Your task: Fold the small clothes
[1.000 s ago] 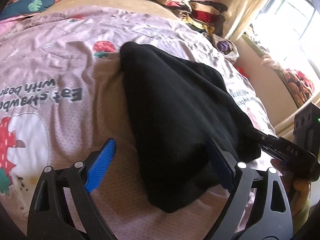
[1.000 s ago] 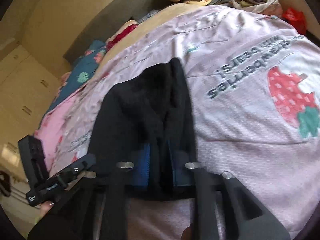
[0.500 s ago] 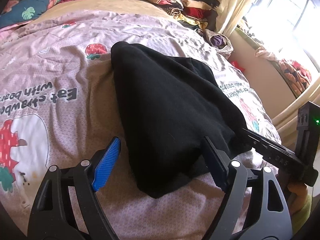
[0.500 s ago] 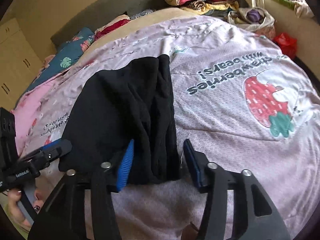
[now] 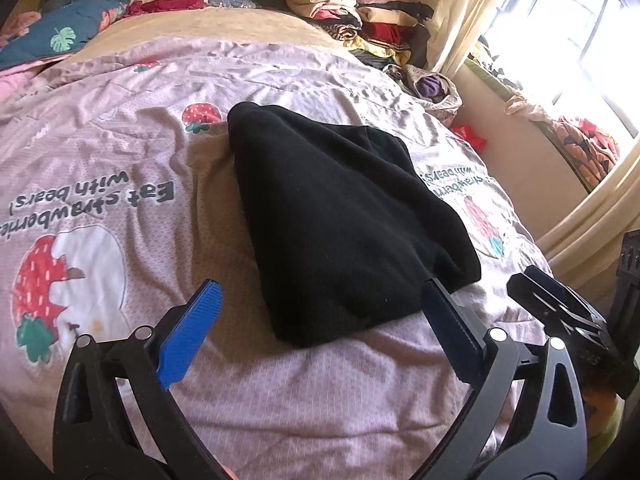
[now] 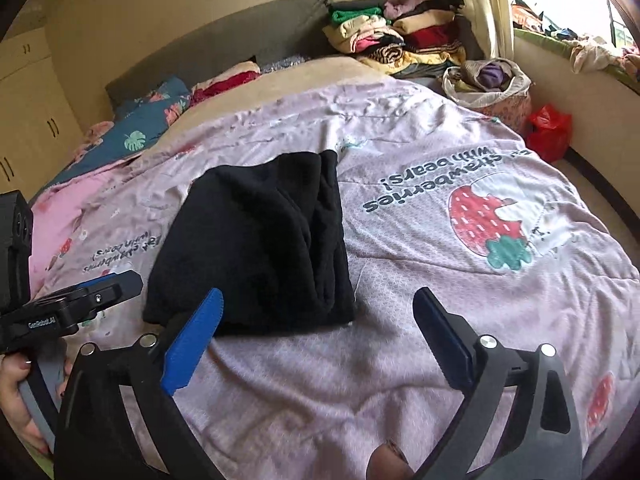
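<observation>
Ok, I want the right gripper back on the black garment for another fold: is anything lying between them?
Nothing visible does. The right gripper hangs open just short of the black garment, with only bare pink quilt between. The left gripper is off to the side.

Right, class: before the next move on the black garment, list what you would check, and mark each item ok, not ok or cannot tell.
1. Left gripper open, holding nothing: ok.
2. Right gripper open, holding nothing: ok.
3. Black garment lying on the pink quilt, free of both grippers: ok.
4. Garment folded into a compact shape: ok.
5. Fold edges neatly lined up: cannot tell.
6. Folded pile at the headboard in view: ok.
</observation>
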Demonstrator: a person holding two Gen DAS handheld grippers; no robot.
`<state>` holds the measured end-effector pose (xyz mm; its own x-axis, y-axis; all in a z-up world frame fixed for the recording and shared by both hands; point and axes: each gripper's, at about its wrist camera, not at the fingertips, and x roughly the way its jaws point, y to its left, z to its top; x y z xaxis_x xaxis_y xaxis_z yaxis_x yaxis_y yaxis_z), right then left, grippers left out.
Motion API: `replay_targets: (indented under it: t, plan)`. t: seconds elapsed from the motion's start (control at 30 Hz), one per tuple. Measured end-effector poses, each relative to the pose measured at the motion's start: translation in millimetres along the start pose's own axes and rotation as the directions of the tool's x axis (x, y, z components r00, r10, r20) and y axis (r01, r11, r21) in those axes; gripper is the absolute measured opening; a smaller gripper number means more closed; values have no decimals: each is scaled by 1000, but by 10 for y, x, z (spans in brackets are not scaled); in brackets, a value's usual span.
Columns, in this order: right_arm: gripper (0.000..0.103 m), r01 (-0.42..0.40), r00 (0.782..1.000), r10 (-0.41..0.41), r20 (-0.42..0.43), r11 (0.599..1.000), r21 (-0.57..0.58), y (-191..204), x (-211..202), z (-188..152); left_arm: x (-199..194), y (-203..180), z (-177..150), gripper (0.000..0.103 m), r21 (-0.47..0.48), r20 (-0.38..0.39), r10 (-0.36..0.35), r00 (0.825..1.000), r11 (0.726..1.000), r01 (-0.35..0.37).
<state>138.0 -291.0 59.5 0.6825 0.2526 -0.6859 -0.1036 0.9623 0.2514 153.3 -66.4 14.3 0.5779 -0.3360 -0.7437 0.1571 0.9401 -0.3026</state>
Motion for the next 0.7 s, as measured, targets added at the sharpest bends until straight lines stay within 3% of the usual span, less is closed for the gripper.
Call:
replay_targets:
  t: [0.7]
  plan:
    - [98,18,991,-9,133,998,-64,303,-694,-526,-677,10,-611,94,64,111,32,993,997,-39]
